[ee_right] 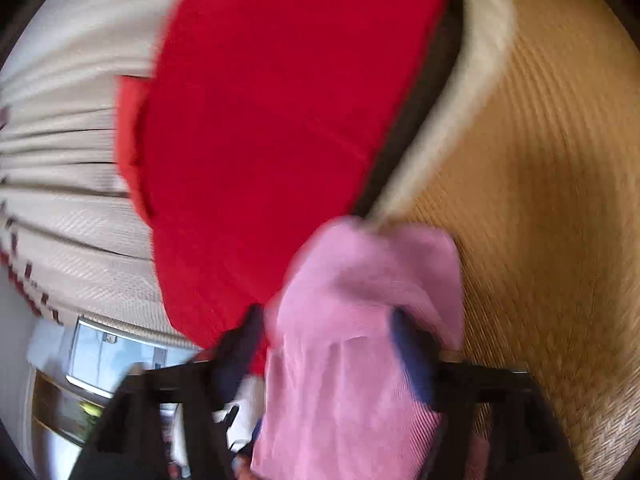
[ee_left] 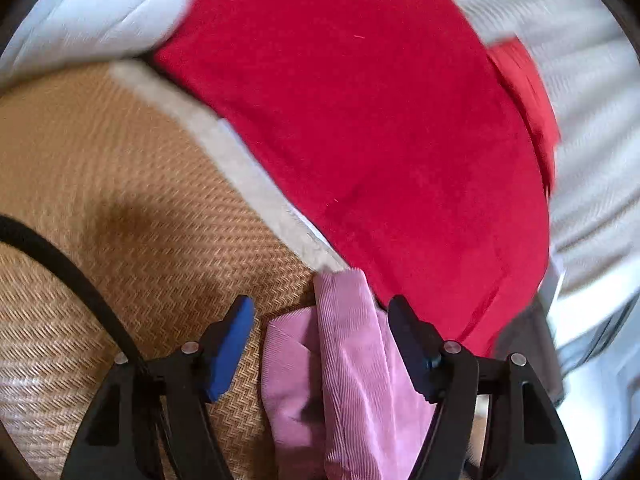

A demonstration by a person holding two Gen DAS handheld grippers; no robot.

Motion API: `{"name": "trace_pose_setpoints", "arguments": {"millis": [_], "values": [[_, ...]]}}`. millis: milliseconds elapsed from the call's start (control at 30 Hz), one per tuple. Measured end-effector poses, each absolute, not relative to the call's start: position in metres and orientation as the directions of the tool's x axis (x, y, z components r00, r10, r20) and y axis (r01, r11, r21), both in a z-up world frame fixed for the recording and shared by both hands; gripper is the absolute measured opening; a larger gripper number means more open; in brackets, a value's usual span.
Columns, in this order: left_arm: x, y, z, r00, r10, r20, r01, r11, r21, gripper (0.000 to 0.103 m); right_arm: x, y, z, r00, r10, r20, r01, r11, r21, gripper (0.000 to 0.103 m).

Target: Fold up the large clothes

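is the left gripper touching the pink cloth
Cannot tell. In the left wrist view the left gripper stands open around the pink cloth; the blue pad is clear, the other finger's edge overlaps it.

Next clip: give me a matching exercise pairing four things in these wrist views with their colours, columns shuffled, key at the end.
Things:
1. large garment
2. cloth between the left gripper's open jaws
3. woven mat
4. left finger pad

Colours:
A. blue
B. pink
C. red
D. tan

Pairs: 1-C, 2-B, 3-D, 4-A
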State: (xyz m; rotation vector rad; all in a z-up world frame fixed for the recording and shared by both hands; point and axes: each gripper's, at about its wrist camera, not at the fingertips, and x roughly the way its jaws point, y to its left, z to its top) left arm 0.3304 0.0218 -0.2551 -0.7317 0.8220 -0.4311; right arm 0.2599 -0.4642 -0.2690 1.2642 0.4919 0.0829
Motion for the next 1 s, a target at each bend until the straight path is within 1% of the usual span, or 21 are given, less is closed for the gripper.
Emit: {"name": "trace_pose_setpoints", "arguments": {"millis": [67,100,133,167,200,233,333,367,400,433,467,533,600,667,767,800,867,900,933,967,1000], "values": [[0.321,0.011,-0.236,0.622,-0.59,-0.514,0.147,0.734,-0.664,0.072,0.249,-0.462,-0.245,0.915,0.284,-0.287,0.162,0.393,0.905,0.086],[0.319,0.006,-0.227,0.608,-0.605,-0.514,0.183,0.737,-0.65,0.072,0.251,-0.455,-0.233,0.898,0.32,-0.302,0.141,0.44,0.887,0.085],[0.315,0.005,-0.219,0.587,-0.633,-0.505,0.235,0.73,-0.642,0.073,0.256,-0.445,-0.227,0.877,0.355,-0.323,0.13,0.472,0.872,0.083],[0.309,0.0,-0.211,0.57,-0.654,-0.497,0.28,0.723,-0.631,0.079,0.26,-0.435,-0.222,0.861,0.382,-0.336,0.109,0.506,0.856,0.081],[0.303,-0.008,-0.206,0.557,-0.663,-0.5,0.319,0.727,-0.608,0.082,0.266,-0.422,-0.218,0.844,0.396,-0.362,0.096,0.552,0.828,0.075],[0.298,-0.017,-0.202,0.555,-0.649,-0.521,0.342,0.748,-0.569,0.084,0.273,-0.409,-0.218,0.821,0.401,-0.408,0.102,0.599,0.794,0.074],[0.296,-0.048,-0.217,0.54,-0.496,-0.68,0.323,0.868,-0.376,0.084,0.283,-0.401,-0.237,0.763,0.408,-0.501,0.158,0.635,0.756,0.072],[0.296,-0.056,-0.23,0.517,-0.424,-0.744,0.305,0.903,-0.303,0.084,0.29,-0.399,-0.249,0.733,0.401,-0.549,0.208,0.637,0.742,0.072],[0.297,-0.063,-0.25,0.472,-0.326,-0.819,0.279,0.937,-0.212,0.084,0.294,-0.397,-0.262,0.702,0.385,-0.599,0.268,0.637,0.723,0.069],[0.298,-0.07,-0.266,0.446,-0.293,-0.846,0.271,0.945,-0.184,0.084,0.297,-0.398,-0.272,0.68,0.388,-0.623,0.304,0.623,0.72,0.064],[0.295,-0.069,-0.278,0.419,-0.285,-0.862,0.266,0.946,-0.183,0.084,0.299,-0.398,-0.276,0.675,0.393,-0.624,0.311,0.615,0.724,0.064],[0.288,-0.061,-0.28,0.418,-0.292,-0.86,0.253,0.947,-0.199,0.084,0.296,-0.394,-0.267,0.685,0.384,-0.62,0.289,0.638,0.714,0.064],[0.28,-0.056,-0.268,0.451,-0.29,-0.844,0.282,0.944,-0.174,0.084,0.285,-0.388,-0.25,0.72,0.403,-0.565,0.215,0.644,0.734,0.065],[0.272,-0.049,-0.255,0.502,-0.258,-0.826,0.267,0.954,-0.135,0.084,0.278,-0.376,-0.234,0.739,0.439,-0.511,0.131,0.651,0.748,0.065],[0.256,-0.044,-0.223,0.57,-0.306,-0.763,0.276,0.945,-0.173,0.084,0.278,-0.34,-0.219,0.722,0.489,-0.49,0.027,0.687,0.726,0.065],[0.247,-0.046,-0.214,0.594,-0.314,-0.741,0.292,0.942,-0.165,0.084,0.286,-0.326,-0.222,0.711,0.5,-0.495,0.011,0.695,0.719,0.065],[0.239,-0.059,-0.209,0.636,-0.284,-0.718,0.307,0.946,-0.102,0.084,0.289,-0.31,-0.227,0.687,0.51,-0.518,0.002,0.711,0.703,0.065],[0.236,-0.069,-0.214,0.638,-0.259,-0.726,0.312,0.948,-0.064,0.084,0.294,-0.302,-0.234,0.671,0.507,-0.541,0.015,0.72,0.693,0.063],[0.237,-0.08,-0.226,0.618,-0.225,-0.754,0.319,0.947,-0.021,0.084,0.301,-0.296,-0.243,0.647,0.5,-0.575,0.043,0.73,0.683,0.063],[0.243,-0.088,-0.236,0.603,-0.2,-0.773,0.322,0.947,0.006,0.084,0.304,-0.289,-0.254,0.603,0.494,-0.626,0.08,0.744,0.664,0.063],[0.246,-0.095,-0.25,0.592,-0.162,-0.79,0.322,0.946,0.047,0.084,0.306,-0.286,-0.263,0.576,0.484,-0.659,0.109,0.754,0.648,0.058]]}}
